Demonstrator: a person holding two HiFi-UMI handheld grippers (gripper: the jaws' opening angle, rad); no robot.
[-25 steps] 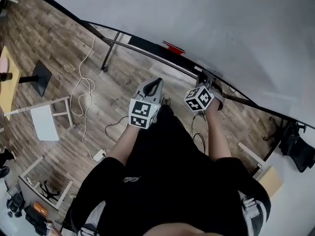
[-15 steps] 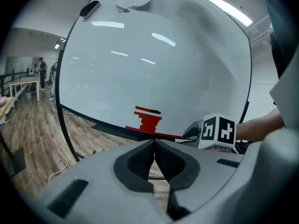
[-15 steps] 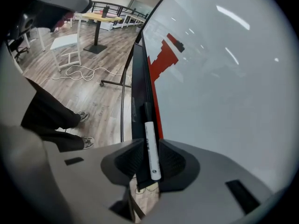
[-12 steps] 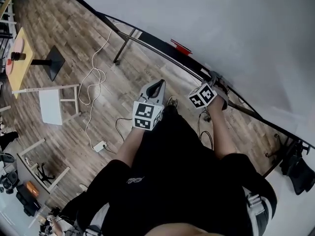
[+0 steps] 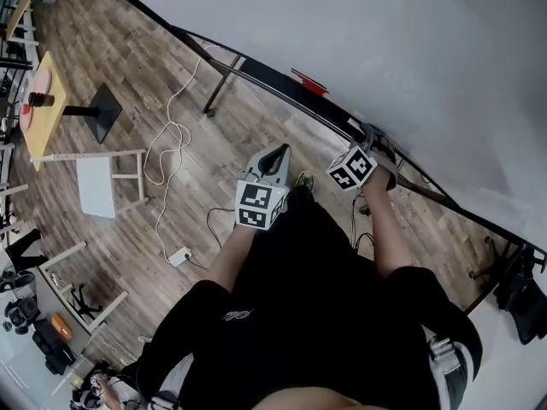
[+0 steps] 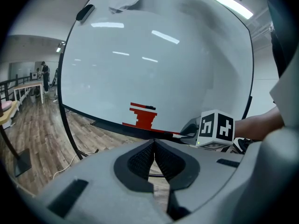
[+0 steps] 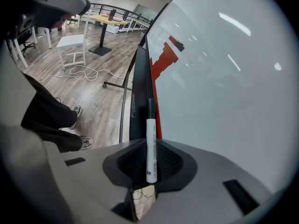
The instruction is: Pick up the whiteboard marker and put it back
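1. At the left of the head view, a yellow table (image 5: 43, 101) and a white chair (image 5: 96, 186) are standing on the wooden floor (image 5: 128, 49), well apart from the person.
2. The left gripper (image 5: 275, 150) is hanging in front of the person's body, above the floor and short of the board. In the left gripper view its jaws are meeting at the tips and are holding nothing.
3. The right gripper (image 5: 373, 135) is reaching down to the black tray (image 7: 138, 101) that is running along the bottom edge of the whiteboard (image 5: 385, 41). Its jaws have just been closing, and the pads are now pressing on both sides of the whiteboard marker (image 7: 150, 141).
4. The marker is sitting lengthwise between those jaws, its white barrel in the grip and its black cap pointing away along the tray.
5. To the right, a red stepped drawing (image 7: 164, 59) is showing on the white surface just above the tray.
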